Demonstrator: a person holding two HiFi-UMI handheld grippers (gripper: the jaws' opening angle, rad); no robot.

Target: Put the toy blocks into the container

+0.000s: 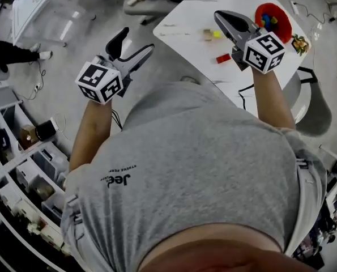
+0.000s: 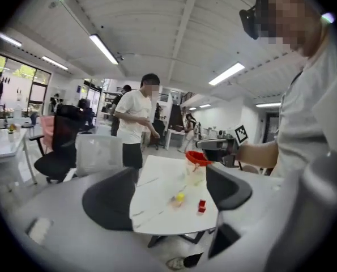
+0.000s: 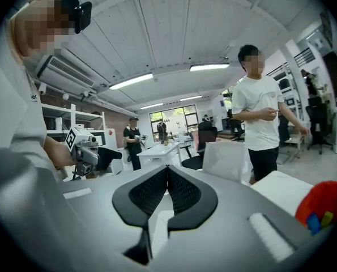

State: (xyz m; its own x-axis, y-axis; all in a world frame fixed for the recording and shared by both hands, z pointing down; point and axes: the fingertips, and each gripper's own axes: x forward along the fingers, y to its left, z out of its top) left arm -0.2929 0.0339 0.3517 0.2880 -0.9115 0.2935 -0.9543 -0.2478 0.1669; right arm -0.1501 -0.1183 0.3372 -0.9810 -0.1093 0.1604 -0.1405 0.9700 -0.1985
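Sitting cut off at frame edge, the container (image 3: 325, 200) holds blurred blocks (image 3: 318, 221)

The left gripper (image 1: 137, 41) is held out ahead of the body, its two jaws spread wide apart with nothing gripped between the fingers (image 2: 109, 200). Its marker cube (image 1: 100, 81) sits just behind the fingers, at the end of the bare left forearm (image 1: 92, 132). The right gripper (image 1: 220, 16) reaches further forward, its ribbed pads (image 3: 148, 191) pressed together at the tips with nothing between them. The right forearm (image 1: 273, 98) stretches straight out behind it.
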